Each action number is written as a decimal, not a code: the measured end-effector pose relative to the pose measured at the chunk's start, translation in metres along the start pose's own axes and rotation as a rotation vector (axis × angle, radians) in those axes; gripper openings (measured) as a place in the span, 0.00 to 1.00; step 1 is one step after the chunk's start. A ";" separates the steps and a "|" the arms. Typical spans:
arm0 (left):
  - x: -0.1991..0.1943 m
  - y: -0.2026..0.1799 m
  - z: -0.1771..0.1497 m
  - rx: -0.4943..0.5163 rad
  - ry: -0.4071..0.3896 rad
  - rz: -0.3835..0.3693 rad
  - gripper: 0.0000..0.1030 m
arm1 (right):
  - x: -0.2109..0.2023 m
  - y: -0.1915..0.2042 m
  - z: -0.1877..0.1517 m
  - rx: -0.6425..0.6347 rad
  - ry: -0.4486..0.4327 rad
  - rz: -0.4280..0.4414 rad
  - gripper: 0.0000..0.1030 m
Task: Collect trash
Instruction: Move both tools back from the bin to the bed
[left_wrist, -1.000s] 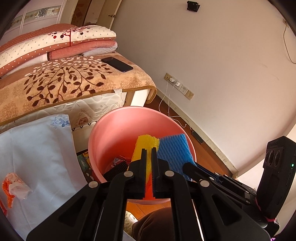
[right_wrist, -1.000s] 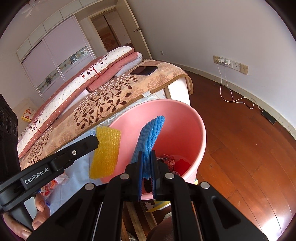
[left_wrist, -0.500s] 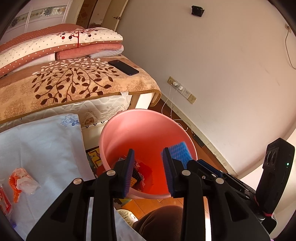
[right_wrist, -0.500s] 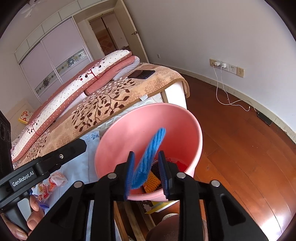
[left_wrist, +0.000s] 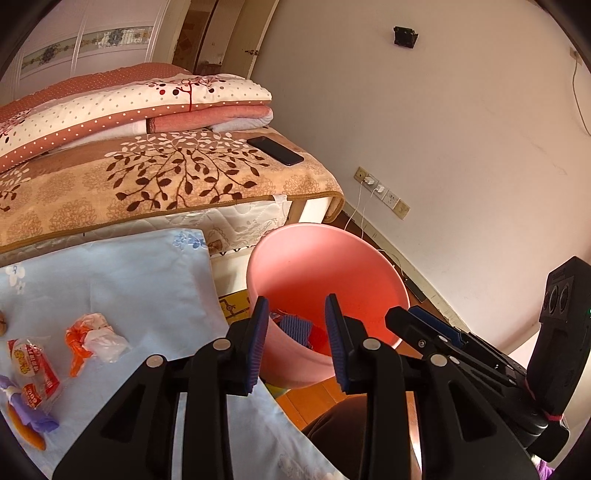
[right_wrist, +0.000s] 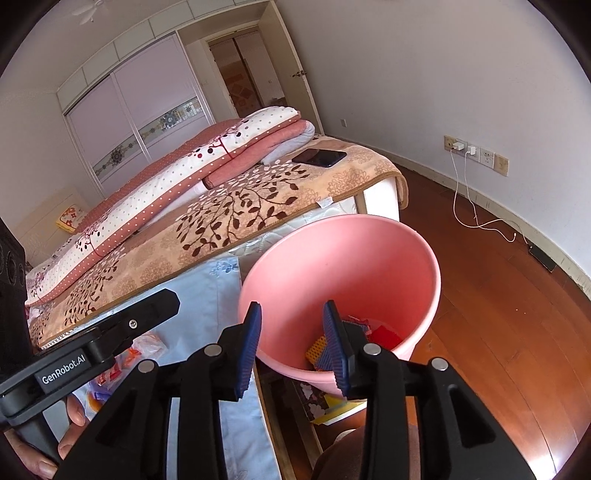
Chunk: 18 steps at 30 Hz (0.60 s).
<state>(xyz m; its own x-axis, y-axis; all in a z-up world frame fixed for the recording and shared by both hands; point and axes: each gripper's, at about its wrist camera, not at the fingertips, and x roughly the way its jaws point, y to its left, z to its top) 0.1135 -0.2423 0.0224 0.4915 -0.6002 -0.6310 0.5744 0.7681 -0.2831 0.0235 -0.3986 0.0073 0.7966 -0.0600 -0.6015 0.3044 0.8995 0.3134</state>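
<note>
On the far left, a pale blue cloth covers the near surface, and loose trash lies on it: a crumpled orange and white wrapper, a red and white snack packet just beside it, and a purple scrap at the near edge. Behind the cloth runs a bed with a leaf-patterned blanket, folded quilts stacked at its far side and a dark phone lying flat near its right corner.

To the right of the cloth stands a pink bucket, close against the bed's end. Inside it, at the bottom, lie a blue sponge, a yellow sponge and red scraps.

The left gripper hangs over the bucket's near rim with its jaws parted and nothing between them. The right gripper is just to its right, also above the near rim; its jaws are opening and the gap between them is empty. A hand grasps the left gripper's handle at the lower left of the right wrist view.

Further right, wooden floor stretches to a white wall with sockets, from which a white cable trails down
</note>
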 end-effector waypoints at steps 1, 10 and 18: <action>-0.004 0.003 -0.001 0.000 -0.006 0.014 0.31 | 0.000 0.005 -0.001 -0.009 0.003 0.007 0.33; -0.038 0.036 -0.020 -0.026 -0.031 0.126 0.31 | 0.004 0.052 -0.019 -0.089 0.037 0.061 0.34; -0.061 0.068 -0.040 -0.081 -0.031 0.187 0.31 | 0.010 0.087 -0.039 -0.162 0.081 0.101 0.37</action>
<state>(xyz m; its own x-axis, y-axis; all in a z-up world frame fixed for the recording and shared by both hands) 0.0964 -0.1447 0.0125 0.6056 -0.4510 -0.6556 0.4169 0.8816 -0.2213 0.0372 -0.3039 0.0000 0.7725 0.0628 -0.6319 0.1320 0.9575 0.2565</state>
